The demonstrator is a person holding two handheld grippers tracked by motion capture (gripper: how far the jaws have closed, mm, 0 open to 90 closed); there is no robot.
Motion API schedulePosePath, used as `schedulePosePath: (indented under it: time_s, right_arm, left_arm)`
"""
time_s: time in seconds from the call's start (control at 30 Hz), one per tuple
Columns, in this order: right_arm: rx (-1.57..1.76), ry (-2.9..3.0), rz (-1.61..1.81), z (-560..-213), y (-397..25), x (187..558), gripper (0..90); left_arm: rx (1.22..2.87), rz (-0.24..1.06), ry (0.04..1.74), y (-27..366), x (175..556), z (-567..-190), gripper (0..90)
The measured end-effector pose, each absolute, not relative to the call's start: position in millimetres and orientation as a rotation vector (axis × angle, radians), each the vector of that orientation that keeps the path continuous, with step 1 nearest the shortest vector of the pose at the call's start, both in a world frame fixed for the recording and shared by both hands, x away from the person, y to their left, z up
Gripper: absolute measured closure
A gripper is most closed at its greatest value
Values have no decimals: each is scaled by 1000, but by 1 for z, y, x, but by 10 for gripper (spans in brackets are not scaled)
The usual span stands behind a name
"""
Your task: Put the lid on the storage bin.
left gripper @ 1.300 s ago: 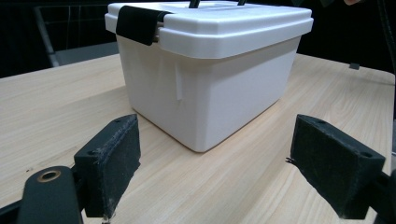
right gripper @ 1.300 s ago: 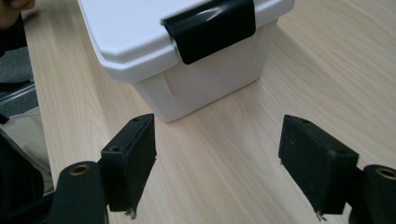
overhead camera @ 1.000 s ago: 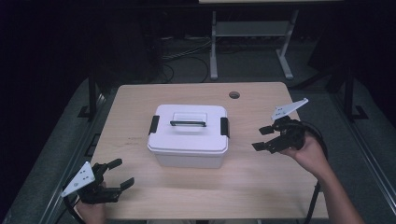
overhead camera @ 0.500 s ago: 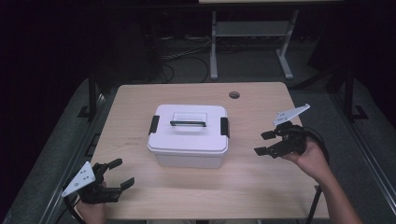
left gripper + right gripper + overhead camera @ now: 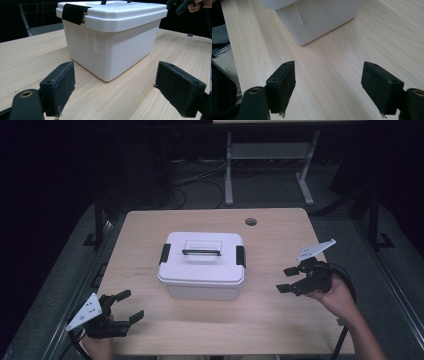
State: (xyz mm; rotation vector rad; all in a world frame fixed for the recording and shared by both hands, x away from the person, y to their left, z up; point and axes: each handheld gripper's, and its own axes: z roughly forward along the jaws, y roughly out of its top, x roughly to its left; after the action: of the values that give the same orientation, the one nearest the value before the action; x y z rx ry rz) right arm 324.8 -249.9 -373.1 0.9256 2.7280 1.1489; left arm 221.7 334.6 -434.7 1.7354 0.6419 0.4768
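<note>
High view is showing the white lidded box [image 5: 202, 266] sitting mid-tabletop [image 5: 280, 320], both black latches clamping its lid. Left tool [image 5: 126, 306] and right tool [image 5: 287, 279] are hovering wide apart-jawed, flanking it well clear, probably readying to approach those latches.

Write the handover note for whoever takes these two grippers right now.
Left gripper: open, holding nothing, at the near left corner of the table.
Right gripper: open, holding nothing, to the right of the box, jaws pointing towards it.
White lidded box: mid-table, lid on, black latches down at both ends, handle flat on top.
Done: nothing visible; neither gripper touches the box.
Left: probably releasing the latches and lifting the lid.
</note>
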Motion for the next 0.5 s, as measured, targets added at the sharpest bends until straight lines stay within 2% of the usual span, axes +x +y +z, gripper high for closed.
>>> schedulePosePath:
  time_s: [0.5]
  right_arm:
    - [974, 2739, 1147, -394, -260, 313, 269]
  left_arm:
    - [1739, 477, 638, 333, 222, -434, 157]
